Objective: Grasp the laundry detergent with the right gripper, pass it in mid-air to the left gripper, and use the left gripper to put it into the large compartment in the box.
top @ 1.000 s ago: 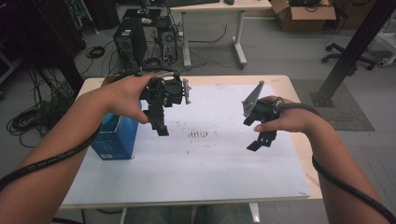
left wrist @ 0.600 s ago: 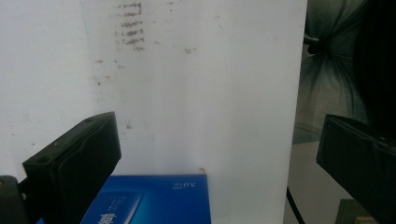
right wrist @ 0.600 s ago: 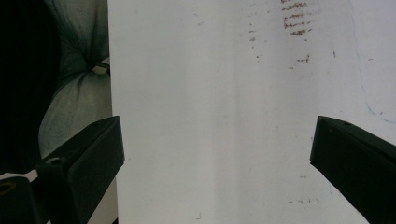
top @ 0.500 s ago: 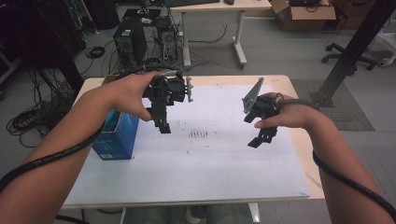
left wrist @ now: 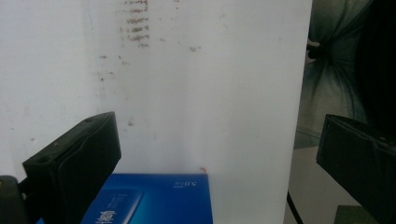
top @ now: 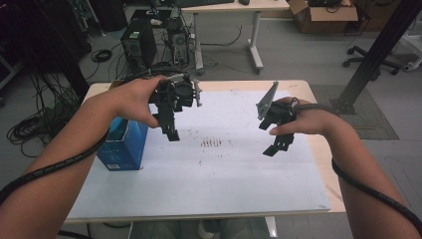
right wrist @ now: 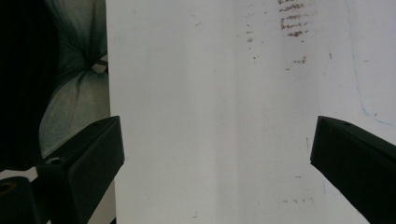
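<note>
Grippers up over the white table [top: 199, 184], both empty! The left gripper [top: 171, 130] hovers just right of the blue box [top: 122, 147], jaws spread wide, the box's top showing between them in its own view. The right gripper [top: 277, 145] hangs well right of the box, past the brown smudges [top: 211, 143], jaws wide apart too.

Left gripper [top: 171, 130] has shifted slightly toward the frame centre, away from the blue box [top: 123, 149]. Right gripper [top: 275, 148] has drifted marginally leftward in the right half.
</note>
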A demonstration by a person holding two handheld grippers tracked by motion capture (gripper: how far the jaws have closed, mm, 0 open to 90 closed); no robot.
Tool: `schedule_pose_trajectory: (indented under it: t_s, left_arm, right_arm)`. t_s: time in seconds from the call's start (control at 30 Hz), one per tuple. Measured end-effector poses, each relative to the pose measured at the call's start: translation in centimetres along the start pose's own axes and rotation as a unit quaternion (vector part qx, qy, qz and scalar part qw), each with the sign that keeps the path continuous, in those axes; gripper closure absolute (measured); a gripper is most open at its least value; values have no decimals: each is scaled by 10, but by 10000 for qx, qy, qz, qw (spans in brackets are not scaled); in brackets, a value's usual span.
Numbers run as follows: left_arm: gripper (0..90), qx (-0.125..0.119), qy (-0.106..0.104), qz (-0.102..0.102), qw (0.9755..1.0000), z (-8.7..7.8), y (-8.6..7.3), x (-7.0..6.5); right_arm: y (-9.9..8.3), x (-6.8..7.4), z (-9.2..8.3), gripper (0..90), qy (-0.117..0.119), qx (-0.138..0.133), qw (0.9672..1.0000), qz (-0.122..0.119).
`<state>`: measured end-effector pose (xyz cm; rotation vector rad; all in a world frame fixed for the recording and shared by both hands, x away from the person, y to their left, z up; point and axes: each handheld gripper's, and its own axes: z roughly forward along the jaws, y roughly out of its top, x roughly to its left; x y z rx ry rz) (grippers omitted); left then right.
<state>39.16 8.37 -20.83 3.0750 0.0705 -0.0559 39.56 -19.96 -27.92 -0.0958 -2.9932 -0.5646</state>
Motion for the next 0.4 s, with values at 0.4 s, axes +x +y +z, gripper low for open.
schedule_pose_trajectory:
  t_s: [0.4]
  left_arm:
    - [2,-102,14,-38,9999,-1,-4,-1]
  right_arm:
    - [4,3,-1,29,-55,-5,10000,-32]
